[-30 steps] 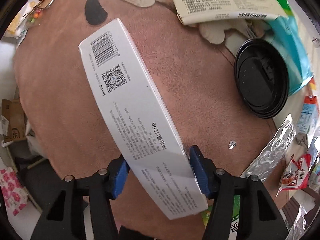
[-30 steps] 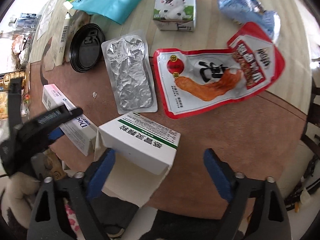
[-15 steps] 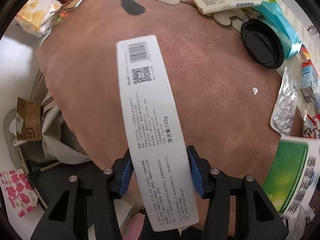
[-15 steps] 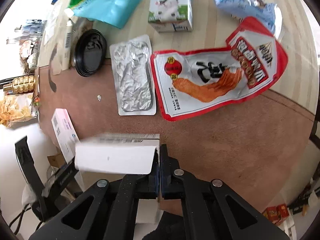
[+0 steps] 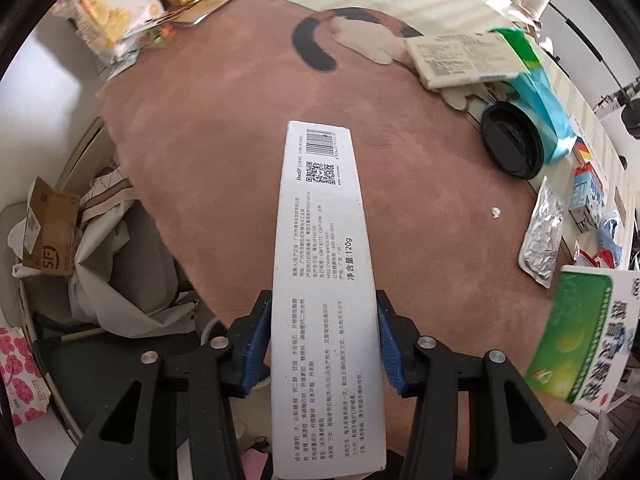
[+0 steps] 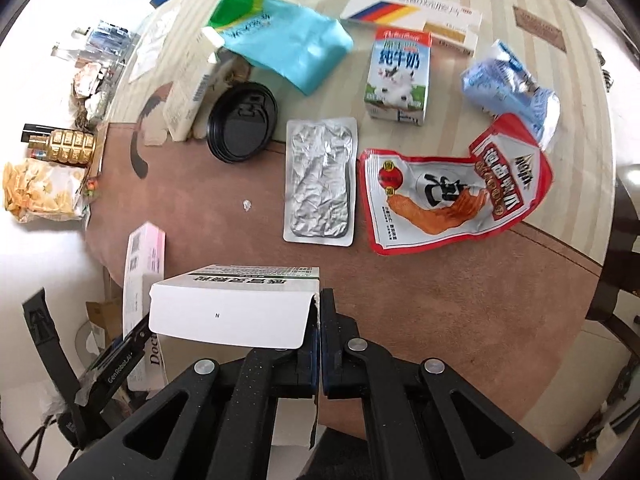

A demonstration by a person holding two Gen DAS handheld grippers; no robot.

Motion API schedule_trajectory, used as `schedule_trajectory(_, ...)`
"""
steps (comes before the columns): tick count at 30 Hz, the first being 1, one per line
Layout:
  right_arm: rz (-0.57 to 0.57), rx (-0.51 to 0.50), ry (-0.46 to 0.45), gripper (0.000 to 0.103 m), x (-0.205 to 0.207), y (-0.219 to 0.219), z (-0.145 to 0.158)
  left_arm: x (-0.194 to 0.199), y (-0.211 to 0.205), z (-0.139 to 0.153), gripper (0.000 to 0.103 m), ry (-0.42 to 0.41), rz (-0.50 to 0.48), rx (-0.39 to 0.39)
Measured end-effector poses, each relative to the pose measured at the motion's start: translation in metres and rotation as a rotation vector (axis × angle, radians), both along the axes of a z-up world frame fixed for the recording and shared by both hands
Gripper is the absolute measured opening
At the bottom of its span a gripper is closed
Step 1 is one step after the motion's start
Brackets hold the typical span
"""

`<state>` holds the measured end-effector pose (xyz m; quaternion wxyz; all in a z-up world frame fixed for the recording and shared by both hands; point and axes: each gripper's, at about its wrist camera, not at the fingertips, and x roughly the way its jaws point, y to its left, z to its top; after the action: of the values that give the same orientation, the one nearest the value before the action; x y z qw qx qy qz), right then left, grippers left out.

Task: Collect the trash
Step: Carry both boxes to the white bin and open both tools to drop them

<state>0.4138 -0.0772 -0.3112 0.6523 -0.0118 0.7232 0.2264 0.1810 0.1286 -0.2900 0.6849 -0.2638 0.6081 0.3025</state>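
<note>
Two boxes held above the worktop (image 5: 240, 152): left gripper (image 5: 322, 344) clamps the long white carton (image 5: 324, 264) crosswise; right gripper (image 6: 320, 344), fully closed, pinches the green-printed box (image 6: 236, 312) by its flap. Carry both level towards 7 o'clock; keep your pinch firm.

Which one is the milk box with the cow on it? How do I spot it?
Look at the pale striped tabletop beyond the brown mat. The small white-and-green milk carton lies just past the crinkly silver foil pouch. It alone shows a cow picture under a red top edge.
</note>
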Motion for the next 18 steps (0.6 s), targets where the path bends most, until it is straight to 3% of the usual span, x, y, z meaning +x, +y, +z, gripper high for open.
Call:
schedule_trajectory(9,0.005,-0.032,-0.063,0.001,-0.006,0.007,0.003,-0.004,0.029,-0.063,0.046,0.054,0.005,-0.148)
schedule_trajectory(13,0.012,-0.044,-0.080,0.001,-0.009,0.013,0.003,-0.001,0.029,-0.067,0.042,0.047,0.014,-0.117)
schedule_trajectory(18,0.044,-0.038,-0.102,0.001,-0.018,0.019,0.010,-0.009,0.016,-0.043,0.042,-0.004,-0.013,-0.042)
